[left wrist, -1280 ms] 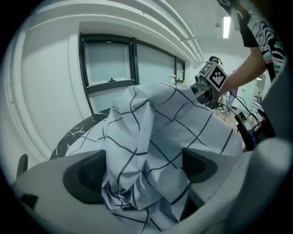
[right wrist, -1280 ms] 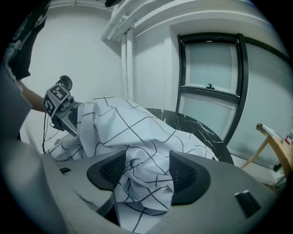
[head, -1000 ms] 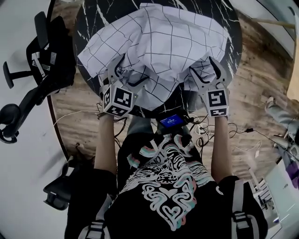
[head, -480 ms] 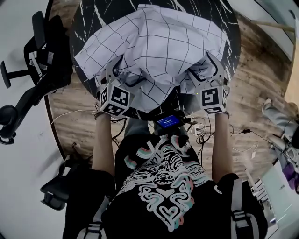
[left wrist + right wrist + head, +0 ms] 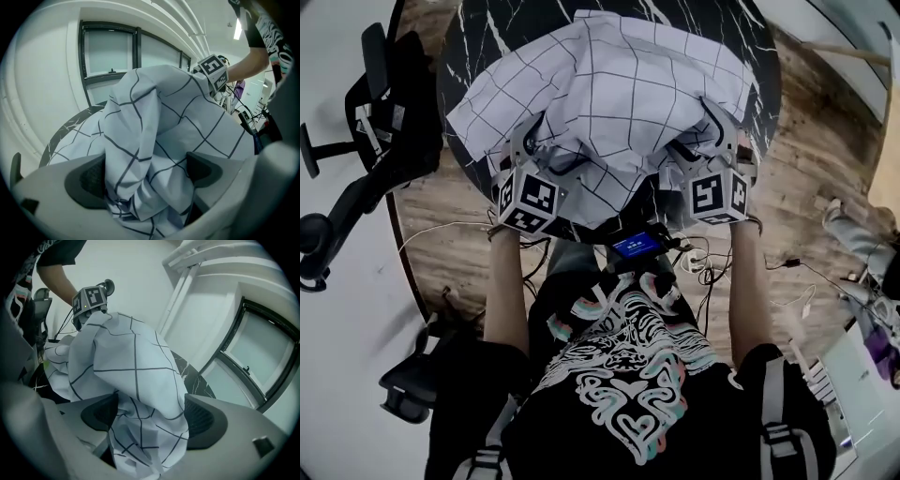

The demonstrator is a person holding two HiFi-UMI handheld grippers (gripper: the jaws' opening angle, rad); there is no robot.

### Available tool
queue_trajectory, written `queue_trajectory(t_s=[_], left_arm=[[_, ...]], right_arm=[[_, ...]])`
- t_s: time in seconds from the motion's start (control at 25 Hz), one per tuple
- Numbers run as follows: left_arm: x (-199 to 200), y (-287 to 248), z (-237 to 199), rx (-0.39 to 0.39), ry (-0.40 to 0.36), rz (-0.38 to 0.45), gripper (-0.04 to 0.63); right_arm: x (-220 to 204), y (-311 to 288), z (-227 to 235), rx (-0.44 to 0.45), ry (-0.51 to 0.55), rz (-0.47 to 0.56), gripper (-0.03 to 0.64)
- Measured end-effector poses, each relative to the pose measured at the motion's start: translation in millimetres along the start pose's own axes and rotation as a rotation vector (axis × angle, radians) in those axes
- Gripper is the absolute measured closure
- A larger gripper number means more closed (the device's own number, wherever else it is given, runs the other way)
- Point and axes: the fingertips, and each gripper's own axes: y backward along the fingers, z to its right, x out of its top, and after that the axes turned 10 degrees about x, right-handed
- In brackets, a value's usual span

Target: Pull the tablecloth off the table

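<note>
Bunching up in the upper middle of the head view, the cloth (image 5: 619, 84) sits heaped on the table (image 5: 487, 37), with folds lying loose between the spread jaws of the left gripper (image 5: 145, 173) and the right gripper (image 5: 150, 416), whose jaws have just been opening.

I count one tablecloth (image 5: 609, 84) on one table (image 5: 487, 37); two grippers, the left gripper (image 5: 548, 148) and the right gripper (image 5: 694, 133). At the left I make out two office chairs, the upper chair (image 5: 389, 103) and the lower chair (image 5: 417, 380); one lit screen (image 5: 636, 246); floor cables (image 5: 712, 272) too tangled to count.
</note>
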Motion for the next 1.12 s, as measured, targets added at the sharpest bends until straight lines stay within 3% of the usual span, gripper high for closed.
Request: queue_trajectory(t_s=[0.48,1.12], left_arm=[[-3,-6,2,-0.021,0.003,-0.012,0.083],[-14,-28,6,-0.094,0.022,-0.087,0.081]], right_arm=[[-7,-29,-1,0.153,-0.085,-0.015,0.189],[-15,-60,-17,0.267,-0.225,-0.043,0.255]])
